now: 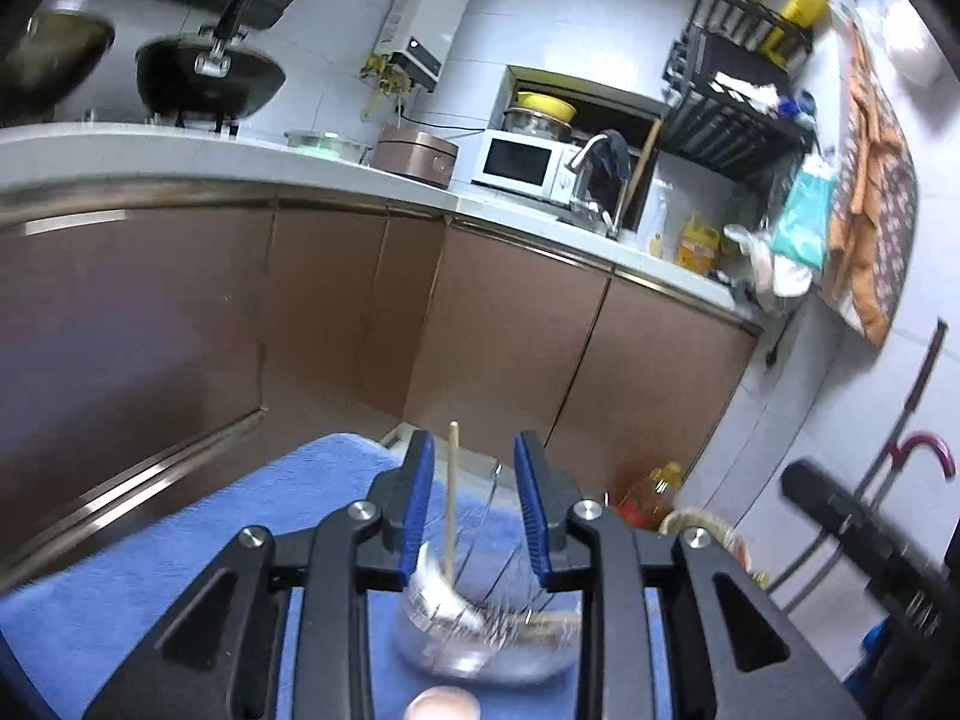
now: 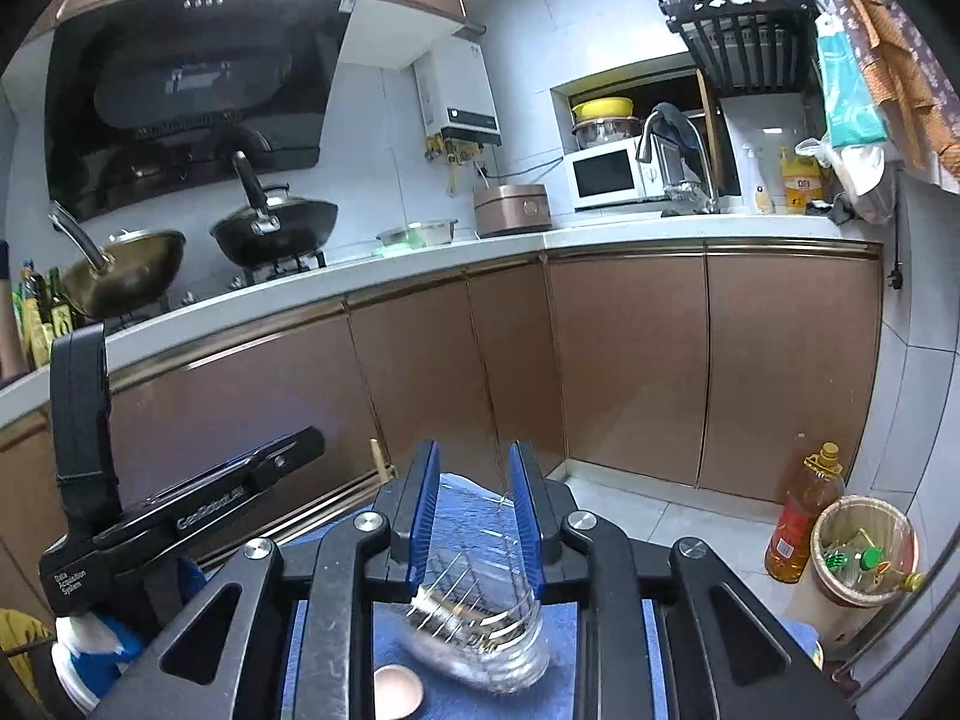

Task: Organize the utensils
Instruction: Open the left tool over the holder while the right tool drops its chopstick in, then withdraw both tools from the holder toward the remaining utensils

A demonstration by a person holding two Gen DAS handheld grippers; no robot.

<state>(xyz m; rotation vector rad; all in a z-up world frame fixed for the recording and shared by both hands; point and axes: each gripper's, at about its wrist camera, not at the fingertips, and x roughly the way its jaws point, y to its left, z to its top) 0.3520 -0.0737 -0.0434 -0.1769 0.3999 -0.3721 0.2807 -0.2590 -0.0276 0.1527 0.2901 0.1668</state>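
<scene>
A clear ribbed glass jar lies on a blue cloth, close under both grippers. In the left wrist view a wooden chopstick stands up out of the jar, between the blue pads of my left gripper, which is open and not touching it. A metal utensil end and a second wooden piece lie blurred in the jar's bottom. In the right wrist view my right gripper is open, its blue pads either side of the jar. The left gripper's body shows at the left.
A small round pinkish object lies on the cloth by the jar. Brown cabinet doors stand beyond the cloth. An oil bottle and a waste bin stand on the floor at right. Woks sit on the stove.
</scene>
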